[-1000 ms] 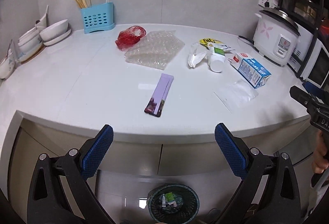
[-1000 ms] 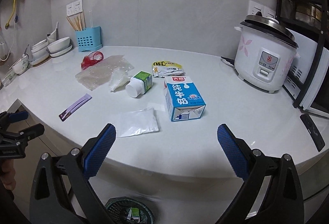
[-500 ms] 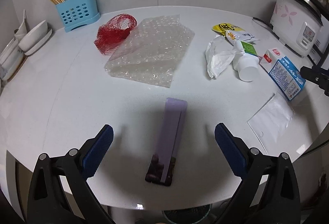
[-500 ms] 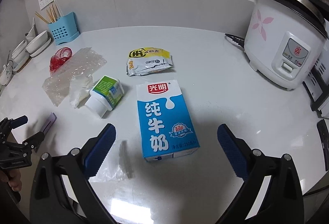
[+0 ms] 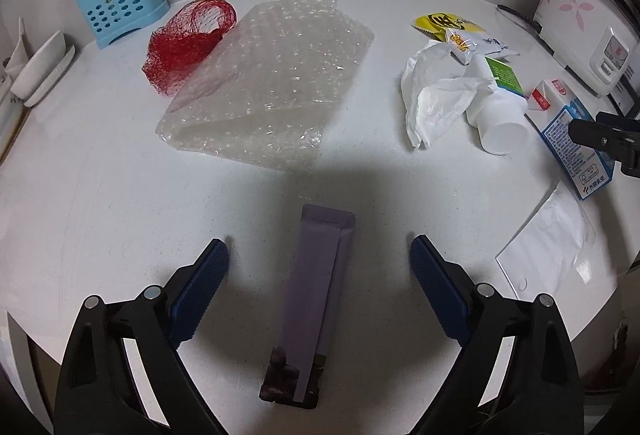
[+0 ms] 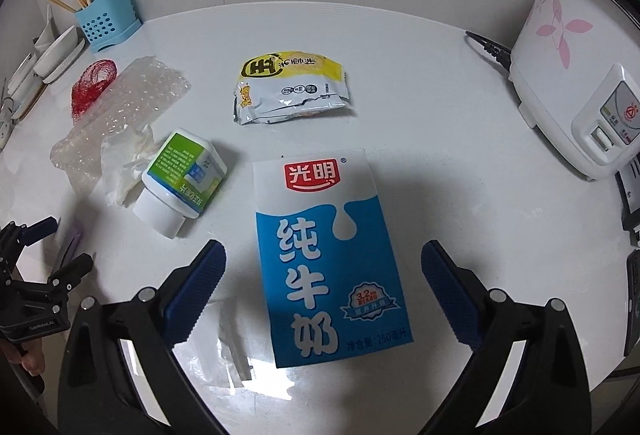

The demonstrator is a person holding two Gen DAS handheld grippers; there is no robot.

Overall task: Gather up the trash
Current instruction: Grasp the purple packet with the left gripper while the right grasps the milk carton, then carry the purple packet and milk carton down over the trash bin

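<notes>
My left gripper (image 5: 318,259) is open, its jaws straddling a flat purple wrapper (image 5: 316,299) that lies on the white counter (image 5: 100,195). My right gripper (image 6: 322,263) is open, its jaws on either side of a blue and white milk carton (image 6: 328,255) lying flat. Other trash on the counter: bubble wrap (image 5: 272,83), a red net (image 5: 188,39), crumpled white tissue (image 5: 436,103), a white bottle with a green label (image 6: 180,179), a yellow snack bag (image 6: 292,87) and a clear plastic bag (image 5: 548,247).
A blue utensil holder (image 5: 120,11) with chopsticks and stacked white bowls (image 5: 40,71) stand at the back left. A white rice cooker (image 6: 580,75) stands at the right. The counter's front edge runs just below both grippers.
Both grippers have moved forward and down toward the counter. The left now straddles the purple wrapper, the right straddles the milk carton. The bin below has left the views.
</notes>
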